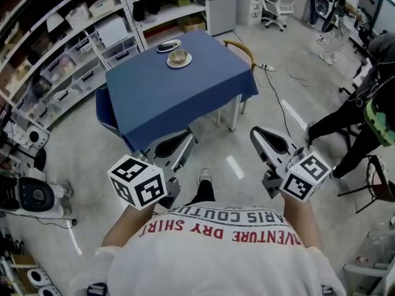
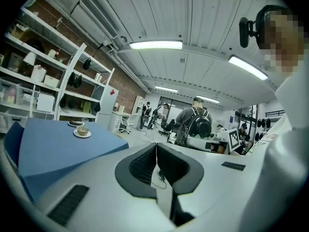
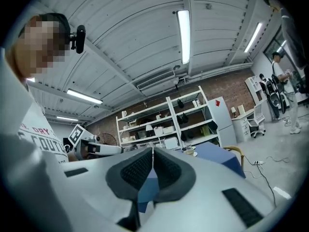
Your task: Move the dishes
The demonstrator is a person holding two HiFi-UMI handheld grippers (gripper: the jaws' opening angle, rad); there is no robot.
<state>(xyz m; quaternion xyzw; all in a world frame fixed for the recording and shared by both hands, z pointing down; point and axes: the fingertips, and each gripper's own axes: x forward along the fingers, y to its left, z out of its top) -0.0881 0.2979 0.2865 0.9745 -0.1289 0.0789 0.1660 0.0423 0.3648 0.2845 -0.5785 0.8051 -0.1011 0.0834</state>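
Right now you hold both grippers low in front of your body, and neither is carrying anything. Your left gripper (image 1: 184, 137) has its jaws pressed together at the tips, and its own view (image 2: 155, 144) shows only an empty hollow between the dark pads behind that seam. Your right gripper (image 1: 261, 135) is the same: its view (image 3: 152, 149) shows the tips meeting with nothing pinched between them.

The dishes are well ahead of both grippers, on the table (image 1: 173, 97) with the blue cloth. A cup on a saucer (image 1: 179, 58) sits near the far edge of the table, ahead of your left gripper and a little left of the line your right gripper points along. A dark dish (image 1: 168, 45) lies just beyond the cup, at the very back edge. From the left gripper view the cup on its saucer (image 2: 82, 131) shows far off to the left of the jaws, with the dark dish (image 2: 75, 123) behind it. From the right gripper view the cup (image 3: 191, 151) is small, just right of the jaw tips.

A wooden chair (image 1: 241, 47) stands at the right of the table, a blue chair (image 1: 103, 111) at its left, and shelves (image 1: 86, 32) beyond it. Another person (image 1: 361, 125) in dark clothes is off to the right of your right gripper.
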